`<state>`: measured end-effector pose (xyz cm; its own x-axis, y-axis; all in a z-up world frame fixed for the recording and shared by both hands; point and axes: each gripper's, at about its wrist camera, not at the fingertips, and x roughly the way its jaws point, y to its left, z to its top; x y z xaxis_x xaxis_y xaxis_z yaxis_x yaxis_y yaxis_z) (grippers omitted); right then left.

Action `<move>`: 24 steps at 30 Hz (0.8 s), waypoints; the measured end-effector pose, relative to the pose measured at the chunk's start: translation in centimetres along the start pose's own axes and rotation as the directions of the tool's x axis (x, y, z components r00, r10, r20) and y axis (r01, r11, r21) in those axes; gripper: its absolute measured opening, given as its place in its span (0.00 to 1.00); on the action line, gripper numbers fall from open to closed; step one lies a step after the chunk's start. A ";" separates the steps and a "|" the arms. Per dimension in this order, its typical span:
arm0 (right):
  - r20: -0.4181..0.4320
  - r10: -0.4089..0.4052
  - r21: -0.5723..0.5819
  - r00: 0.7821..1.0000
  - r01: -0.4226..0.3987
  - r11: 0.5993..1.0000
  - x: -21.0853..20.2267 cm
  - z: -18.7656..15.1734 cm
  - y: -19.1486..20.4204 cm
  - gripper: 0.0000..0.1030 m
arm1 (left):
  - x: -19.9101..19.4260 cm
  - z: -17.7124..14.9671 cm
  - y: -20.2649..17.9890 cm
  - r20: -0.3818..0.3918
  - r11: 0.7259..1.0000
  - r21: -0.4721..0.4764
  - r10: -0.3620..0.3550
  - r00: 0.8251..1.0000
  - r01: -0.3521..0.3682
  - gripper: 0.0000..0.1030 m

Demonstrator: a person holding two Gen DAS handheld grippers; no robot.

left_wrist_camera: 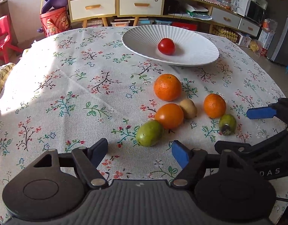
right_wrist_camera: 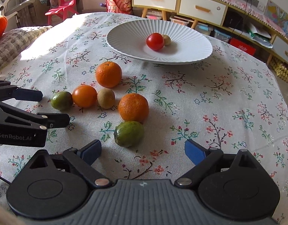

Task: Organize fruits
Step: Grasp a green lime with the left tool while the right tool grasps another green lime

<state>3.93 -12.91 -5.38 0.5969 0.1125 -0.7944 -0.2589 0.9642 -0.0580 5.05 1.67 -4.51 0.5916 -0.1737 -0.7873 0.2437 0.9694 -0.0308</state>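
Left hand-held gripper (left_wrist_camera: 139, 151) hovering with jaws apart and empty just short of a green fruit (left_wrist_camera: 149, 133); right hand-held gripper (right_wrist_camera: 143, 150) likewise wide and empty before another green fruit (right_wrist_camera: 129, 133); oranges (right_wrist_camera: 133, 107) and kiwi (right_wrist_camera: 106, 98) loose on the table (right_wrist_camera: 219, 103); red tomato (right_wrist_camera: 154, 41) in the white plate (right_wrist_camera: 191, 45).

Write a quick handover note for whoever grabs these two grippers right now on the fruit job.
Left gripper: open, empty, near green fruit just ahead.
Right gripper: open, empty, other green fruit just ahead.
Done: red tomato and a small brown fruit sit in the white plate.
Left on the tablecloth: two oranges, orange tomato, kiwi, both green fruits.
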 end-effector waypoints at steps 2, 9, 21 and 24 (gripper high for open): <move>0.001 0.002 -0.003 1.000 -0.002 1.000 0.0 0.0 0.0 0.89 | 0.0 0.0 -0.1 0.004 1.000 0.002 -0.008 1.000 0.008 0.56; 0.003 0.009 -0.006 1.000 -0.009 1.000 -0.1 0.1 0.1 0.84 | 0.1 0.2 -0.3 0.021 1.000 0.026 -0.015 1.000 0.014 0.37; 0.008 0.012 -0.010 1.000 -0.012 1.000 -0.2 0.2 0.2 0.76 | 0.0 0.2 -0.2 0.026 1.000 0.016 -0.026 0.999 0.026 0.17; 0.008 0.011 -0.009 1.000 -0.011 1.000 -0.2 0.2 0.2 0.73 | 0.0 0.2 -0.2 0.024 1.000 0.016 -0.024 0.999 0.023 0.17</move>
<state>3.95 -12.73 -5.10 0.5999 0.1255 -0.7902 -0.2729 0.9605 -0.0547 5.15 1.44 -4.36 0.6039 -0.2006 -0.7714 0.2694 0.9622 -0.0394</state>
